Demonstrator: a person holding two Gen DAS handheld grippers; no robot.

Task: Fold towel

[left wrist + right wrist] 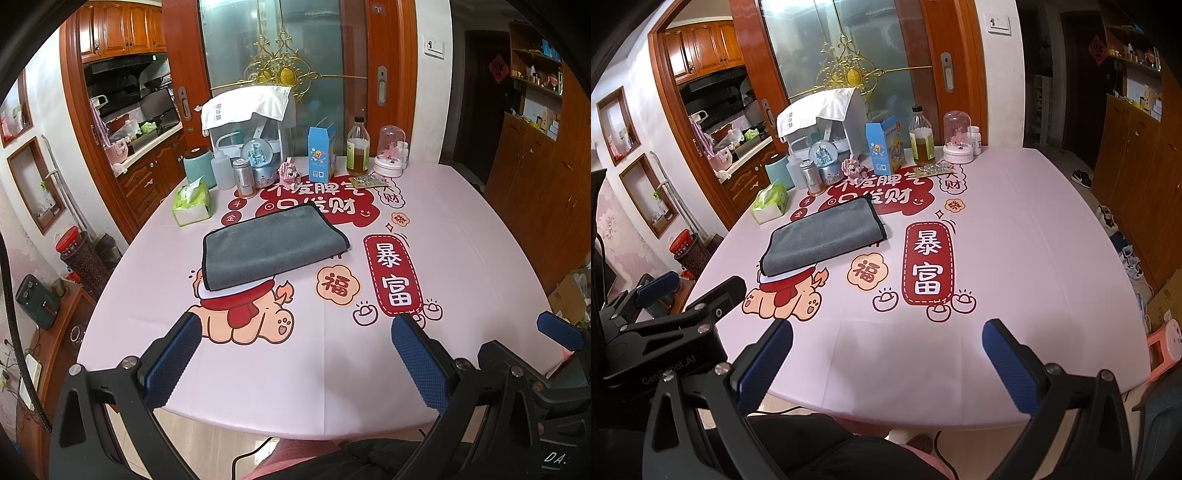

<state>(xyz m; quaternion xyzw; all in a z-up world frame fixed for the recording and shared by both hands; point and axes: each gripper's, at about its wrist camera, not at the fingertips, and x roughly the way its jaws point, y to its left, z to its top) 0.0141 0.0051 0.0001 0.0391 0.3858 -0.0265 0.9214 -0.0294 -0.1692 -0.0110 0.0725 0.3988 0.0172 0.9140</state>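
A grey towel [271, 245] with black edging lies folded into a flat rectangle on the pink printed tablecloth [461, 236], left of centre; it also shows in the right wrist view [823, 236]. My left gripper [295, 332] is open and empty above the near edge of the table, well short of the towel. My right gripper [886, 336] is open and empty, also near the front edge, to the right of the towel. The left gripper shows at the lower left of the right wrist view [683, 291].
Along the far edge stand a tissue pack [191, 205], a teal canister [199, 166], bottles [357, 147], a snow globe [258, 158], a blue carton [322, 153] and a glass dome [390, 151]. A pink stool [1167, 343] stands right of the table.
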